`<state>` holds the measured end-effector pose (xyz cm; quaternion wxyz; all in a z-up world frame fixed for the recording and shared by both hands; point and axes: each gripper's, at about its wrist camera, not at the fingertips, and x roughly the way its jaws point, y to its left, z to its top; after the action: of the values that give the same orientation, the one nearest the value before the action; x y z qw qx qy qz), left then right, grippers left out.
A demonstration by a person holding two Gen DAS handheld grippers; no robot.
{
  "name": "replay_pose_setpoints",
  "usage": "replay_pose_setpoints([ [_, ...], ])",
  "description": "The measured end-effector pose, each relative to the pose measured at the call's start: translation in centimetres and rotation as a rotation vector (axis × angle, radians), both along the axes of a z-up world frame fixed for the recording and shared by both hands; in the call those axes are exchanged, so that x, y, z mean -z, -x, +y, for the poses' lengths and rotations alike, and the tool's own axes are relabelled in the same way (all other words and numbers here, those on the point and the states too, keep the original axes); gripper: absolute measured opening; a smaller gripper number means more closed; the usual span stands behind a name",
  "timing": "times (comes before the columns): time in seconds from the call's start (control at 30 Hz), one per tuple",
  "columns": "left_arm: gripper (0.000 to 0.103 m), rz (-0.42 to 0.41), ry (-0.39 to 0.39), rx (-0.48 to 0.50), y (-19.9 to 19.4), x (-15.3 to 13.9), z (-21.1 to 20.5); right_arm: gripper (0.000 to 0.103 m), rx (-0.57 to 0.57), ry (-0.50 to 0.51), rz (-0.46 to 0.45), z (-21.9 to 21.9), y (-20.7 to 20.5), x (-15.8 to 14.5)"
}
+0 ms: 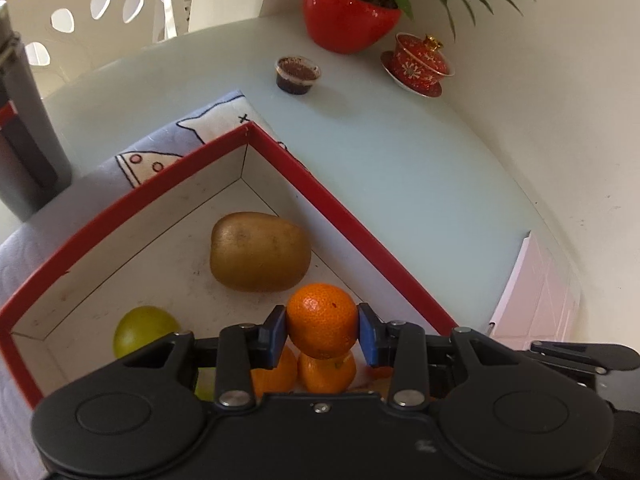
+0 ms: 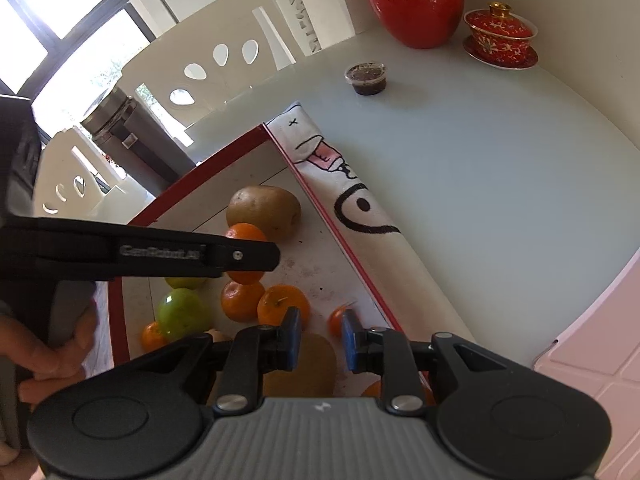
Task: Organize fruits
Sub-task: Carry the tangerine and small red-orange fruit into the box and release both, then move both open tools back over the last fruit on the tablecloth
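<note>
Black and hand-held, the left gripper [image 1: 322,334] fills the bottom of its own wrist view, its two blue pads [image 1: 276,338] clamped on either side of a small round orange tangerine [image 1: 322,320]. That held tangerine sits above the floor of a shallow red-rimmed cardboard box with a white inside [image 1: 120,208], directly over two more orange tangerines [image 1: 328,372] lying side by side on the box bottom. Farther into the box rests a brown oval kiwi [image 1: 260,252], and to the left a round yellow-green fruit [image 1: 144,330] shows partly behind the gripper body.

From the right wrist view, the right gripper [image 2: 320,338] hovers over the near end of the same box with its blue pads [image 2: 292,338] spread apart and nothing between them. Below it lie a second brown kiwi [image 2: 304,364], a shiny green apple-like fruit [image 2: 182,314] and several loose tangerines [image 2: 282,306]. The left gripper's black arm crosses that view at mid-left, the held tangerine showing above and below it.

The box stands on a pale cloth printed with cartoon figures [image 2: 360,208], which lies on a white glass-topped table [image 1: 400,152]. Well apart from the box, near the table's far edge, stand a small clear plastic cup of dark contents [image 1: 297,75], a red ceramic pot with a green plant [image 1: 350,12] and a red-and-gold lidded teacup on a saucer [image 1: 420,64]. A grey metal flask [image 2: 132,132] stands beyond the box's far left side.
</note>
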<state>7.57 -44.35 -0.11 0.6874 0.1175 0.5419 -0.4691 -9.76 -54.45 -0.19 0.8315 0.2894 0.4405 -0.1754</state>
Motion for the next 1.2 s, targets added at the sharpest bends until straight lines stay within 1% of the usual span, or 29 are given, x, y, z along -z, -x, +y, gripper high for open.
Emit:
replay_pose_setpoints([
  [0.07, 0.045, 0.007, -0.007, 0.011, -0.1, 0.5, -0.4, 0.027, 0.003, -0.002, 0.007, -0.1, 0.1, 0.1],
  [0.1, 0.047, 0.008, -0.013, 0.014, -0.1, 0.7, -0.5, 0.033, 0.005, -0.004, 0.008, -0.2, 0.1, 0.1],
  [0.13, 0.059, -0.002, -0.016, 0.010, -0.2, 0.9, -0.7, 0.037, 0.010, -0.008, 0.007, -0.2, 0.2, 0.1],
  [0.2, 0.071, -0.012, -0.005, 0.008, -0.2, 0.7, -0.7, 0.051, 0.010, -0.014, 0.006, -0.3, 0.3, 0.1],
  [0.23, 0.073, -0.015, -0.002, 0.006, -0.2, 0.6, -0.7, 0.053, 0.010, -0.016, 0.001, -0.3, 0.4, 0.0],
  [0.27, 0.073, -0.013, -0.010, 0.005, -0.4, 0.6, -0.7, 0.058, 0.006, -0.022, -0.003, -0.2, 0.4, -0.1],
  [0.3, 0.074, -0.008, -0.022, 0.006, -0.4, 0.6, -0.8, 0.065, -0.001, -0.024, -0.003, -0.1, 0.4, -0.2],
  [0.37, 0.075, -0.003, -0.015, 0.005, -0.5, 0.4, -0.5, 0.071, -0.035, -0.010, -0.001, 0.4, 0.2, -0.2],
  [0.5, 0.077, 0.008, 0.005, -0.012, -0.8, -0.3, 0.4, 0.071, -0.082, 0.004, 0.015, 1.3, -0.3, -0.2],
  [0.57, 0.079, -0.005, 0.009, -0.018, -0.9, -0.9, 0.8, 0.072, -0.090, 0.006, 0.014, 1.6, -0.5, -0.4],
  [0.67, 0.080, -0.019, 0.019, -0.026, -1.2, -1.7, 1.6, 0.072, -0.111, 0.014, 0.001, 2.1, -0.8, -1.0],
  [0.77, 0.080, -0.029, 0.031, -0.055, -1.8, -2.7, 2.8, 0.072, -0.142, 0.033, -0.004, 2.6, -1.3, -1.6],
  [0.97, 0.080, -0.077, 0.044, -0.120, -3.3, -4.5, 5.4, 0.073, -0.175, 0.063, -0.008, 3.6, -2.4, -2.8],
  [1.2, 0.080, -0.115, 0.053, -0.206, -5.0, -6.2, 9.9, 0.073, -0.240, 0.103, -0.013, 5.3, -4.8, -4.4],
])
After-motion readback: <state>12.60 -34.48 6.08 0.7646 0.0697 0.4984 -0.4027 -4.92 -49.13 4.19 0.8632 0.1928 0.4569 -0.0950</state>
